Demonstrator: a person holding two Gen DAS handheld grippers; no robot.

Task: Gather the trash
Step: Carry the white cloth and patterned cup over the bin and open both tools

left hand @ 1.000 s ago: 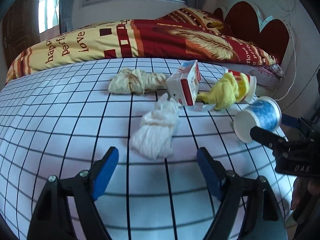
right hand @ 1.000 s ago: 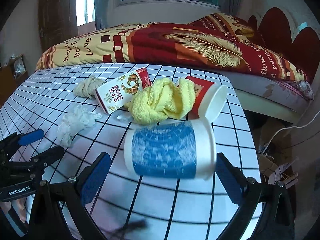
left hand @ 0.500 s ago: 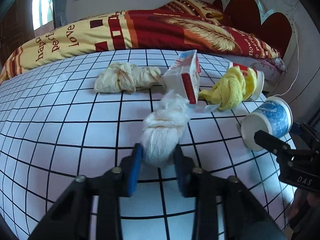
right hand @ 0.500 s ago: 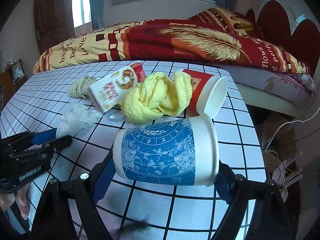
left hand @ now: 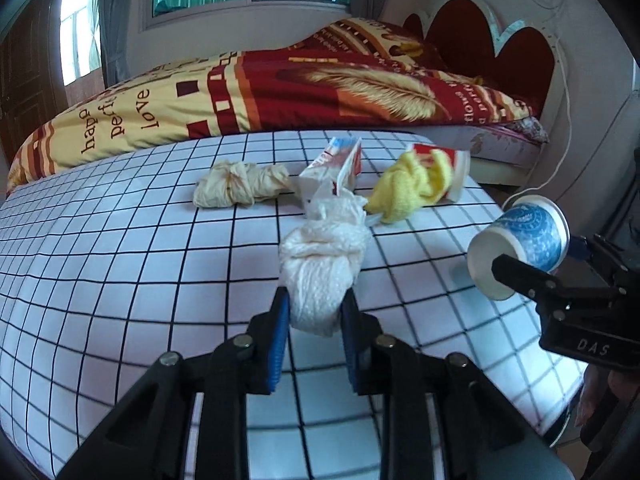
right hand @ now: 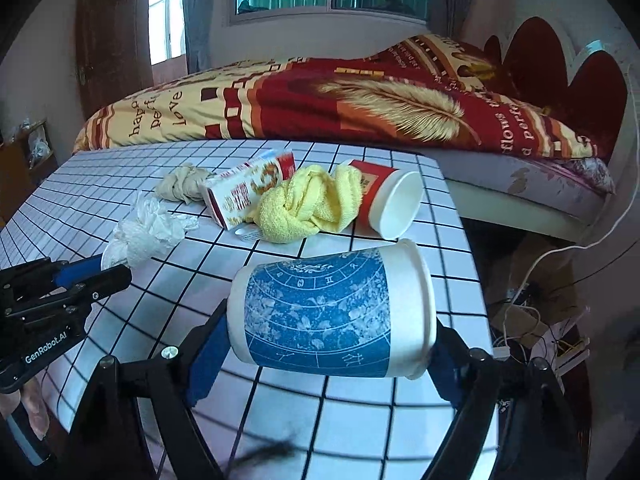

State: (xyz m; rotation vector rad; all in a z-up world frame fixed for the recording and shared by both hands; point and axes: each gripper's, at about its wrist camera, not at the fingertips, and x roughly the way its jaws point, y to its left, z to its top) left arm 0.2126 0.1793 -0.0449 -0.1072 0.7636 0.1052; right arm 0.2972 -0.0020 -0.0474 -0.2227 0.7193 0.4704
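A crumpled white tissue wad (left hand: 324,264) is pinched at its near end by my left gripper (left hand: 314,304), whose blue pads are still closing on it; it hangs just above the checked tablecloth (left hand: 120,260). My right gripper (right hand: 328,328) is shut on a blue-patterned paper cup (right hand: 320,312), gripped end to end on its side, a little above the table near the right edge. The left wrist view shows the cup (left hand: 524,240) in the right gripper (left hand: 538,258). From the right wrist, the left gripper (right hand: 108,268) and tissue (right hand: 144,232) appear at far left.
Further back on the table lie a beige crumpled wad (left hand: 240,188), a red-and-white carton (left hand: 336,168), a yellow cloth (left hand: 412,188) and a tipped red paper cup (right hand: 384,204). A bed with a red and yellow cover (left hand: 280,92) stands behind. Cables lie on the floor to the right (right hand: 532,320).
My left gripper moved forward and shut on the white tissue, then raised it. My right gripper closed on the blue cup and lifted it off the table.
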